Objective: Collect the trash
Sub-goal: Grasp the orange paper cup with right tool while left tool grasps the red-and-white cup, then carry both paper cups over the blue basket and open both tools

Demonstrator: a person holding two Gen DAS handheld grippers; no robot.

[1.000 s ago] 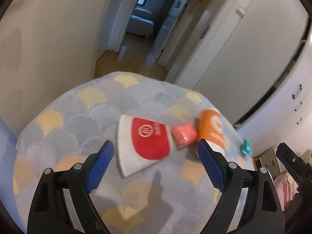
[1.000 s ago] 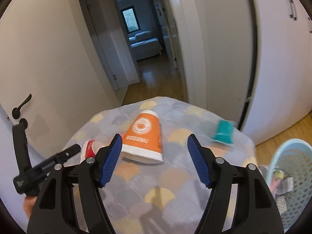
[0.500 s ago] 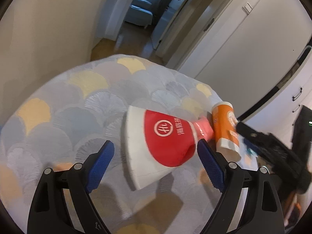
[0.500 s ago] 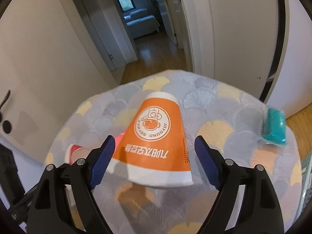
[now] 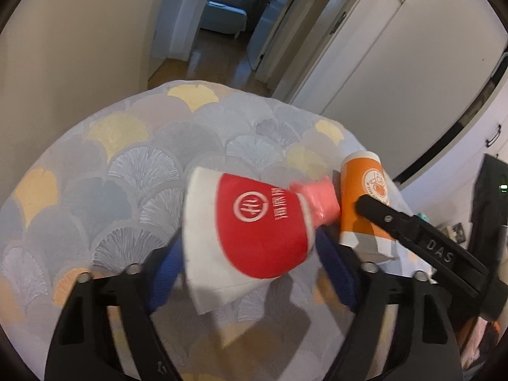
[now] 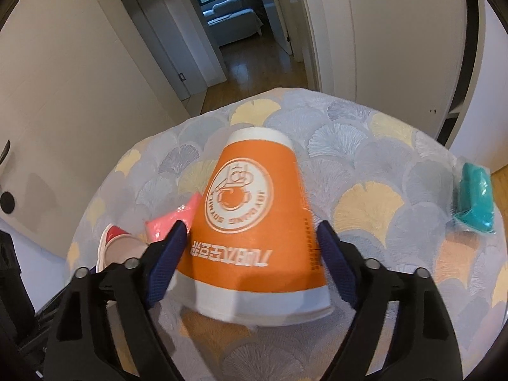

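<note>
A red and white paper cup (image 5: 254,231) lies on its side on the round patterned table (image 5: 127,165). My left gripper (image 5: 250,266) is open with its blue pads on either side of the cup's wide end. An orange and white paper cup (image 6: 254,219) lies on its side, rim toward me; it also shows in the left wrist view (image 5: 362,197). My right gripper (image 6: 250,260) is open and straddles this cup near its rim. A pink wrapper (image 6: 174,219) lies between the two cups. A teal packet (image 6: 474,200) lies at the table's right edge.
The table stands near a beige wall (image 5: 79,47) and white cupboard doors (image 6: 397,31). An open doorway (image 6: 228,25) leads to another room behind the table. The red cup's rim (image 6: 106,247) shows at the left in the right wrist view.
Both grippers have moved forward and down onto the table. The red cup now sits between the left pads, the orange cup between the right pads. Both jaws stay open.
</note>
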